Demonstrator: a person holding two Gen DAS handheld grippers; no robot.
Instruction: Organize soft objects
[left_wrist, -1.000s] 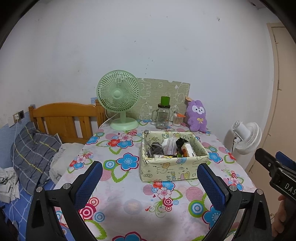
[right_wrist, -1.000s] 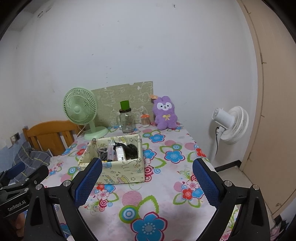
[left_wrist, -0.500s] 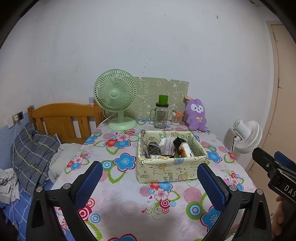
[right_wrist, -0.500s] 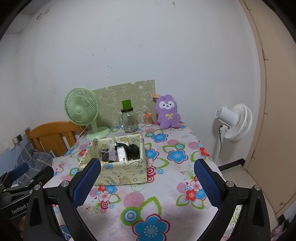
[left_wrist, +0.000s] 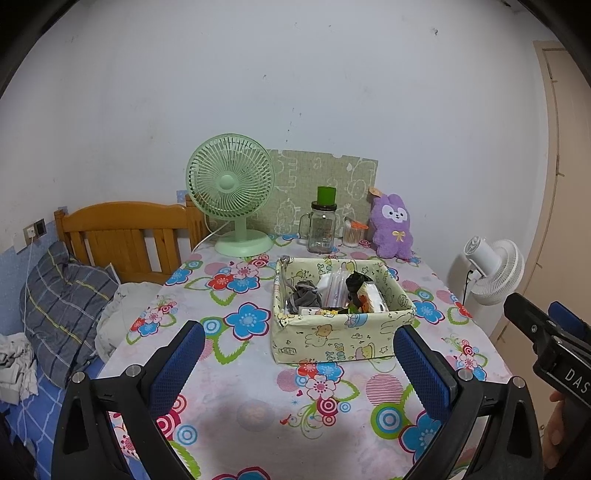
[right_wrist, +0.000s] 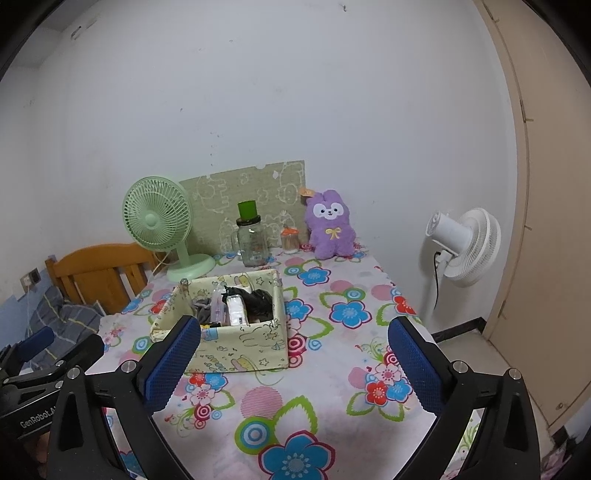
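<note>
**Both claws spread above the flowered table, soft things ahead**

My left gripper hangs spread wide over the near edge of the floral tablecloth, nothing between its 2 blue pads; my right gripper is likewise spread and empty above the same cloth; each shows at the edge of the other's view. Just beyond the fingertips sits the yellow fabric box, holding a grey cloth bundle, a dark crumpled item and some packets, all inside its walls. Farther back, near the wall, stand a green desk fan, a glass jar with a green cap and a small orange-lidded container; the purple plush bunny sits upright beside them at the back right, well apart from the box.
</note>
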